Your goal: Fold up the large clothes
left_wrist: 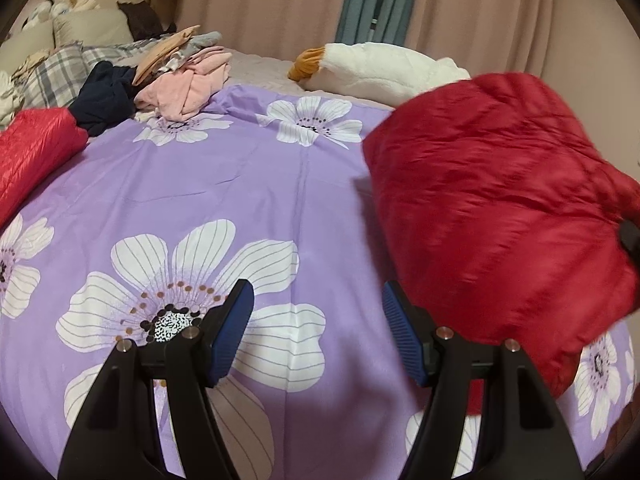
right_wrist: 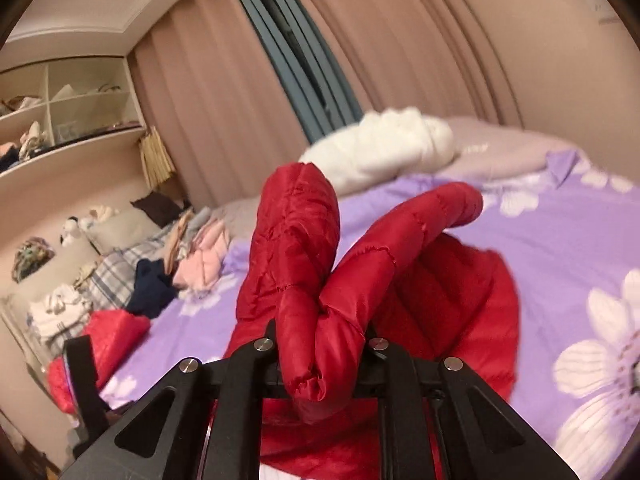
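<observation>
A red puffer jacket (left_wrist: 500, 208) hangs bunched above the right side of the purple flowered bedspread (left_wrist: 240, 184). My right gripper (right_wrist: 320, 332) is shut on a fold of the red jacket (right_wrist: 304, 248) and holds it off the bed; its pads are hidden by the fabric. My left gripper (left_wrist: 318, 332) is open and empty, low over the bedspread, just left of the jacket's lower edge. A second red padded garment (left_wrist: 32, 152) lies at the bed's left edge; it also shows in the right wrist view (right_wrist: 112, 336).
A pile of pink, navy and plaid clothes (left_wrist: 168, 76) lies at the back left. A white plush toy with an orange tip (left_wrist: 376, 68) lies at the back. Pillows (left_wrist: 80, 28) are by the headboard. Curtains (right_wrist: 240, 100) and wall shelves (right_wrist: 60, 112) stand behind.
</observation>
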